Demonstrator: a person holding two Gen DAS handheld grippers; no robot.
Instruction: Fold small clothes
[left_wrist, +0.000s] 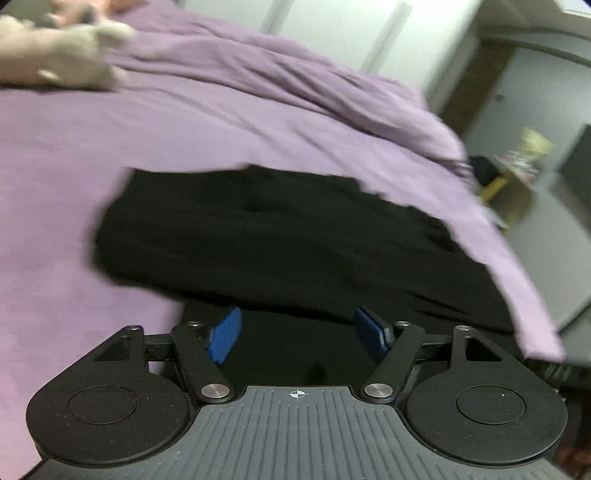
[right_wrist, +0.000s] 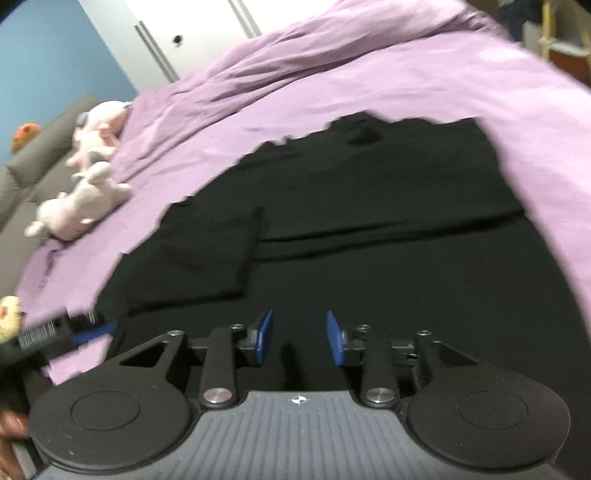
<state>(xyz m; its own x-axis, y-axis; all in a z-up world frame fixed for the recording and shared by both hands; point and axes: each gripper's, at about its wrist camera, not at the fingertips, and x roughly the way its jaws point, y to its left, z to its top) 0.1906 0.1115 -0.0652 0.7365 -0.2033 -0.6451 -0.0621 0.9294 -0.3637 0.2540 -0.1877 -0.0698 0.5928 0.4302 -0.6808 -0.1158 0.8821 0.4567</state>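
Note:
A black garment (left_wrist: 277, 236) lies spread on the purple bedsheet (left_wrist: 74, 155). My left gripper (left_wrist: 299, 332) hovers over its near edge, open, with its blue pads wide apart and only cloth beneath them. In the right wrist view the same garment (right_wrist: 369, 192) fills the middle, with one sleeve (right_wrist: 207, 251) folded in over the body. My right gripper (right_wrist: 299, 336) is just above the black cloth, open with a moderate gap and nothing pinched between the pads. At the left edge of that view a blue fingertip (right_wrist: 98, 328) of the left gripper touches the garment's edge.
Pale plush toys (right_wrist: 85, 206) lie at the far side of the bed, near a grey headboard (right_wrist: 40, 155). A crumpled purple duvet (left_wrist: 295, 74) is heaped behind the garment. White wardrobe doors (right_wrist: 192, 33) stand beyond. The bed's edge (left_wrist: 532, 295) drops to the floor beside a small table (left_wrist: 517, 177).

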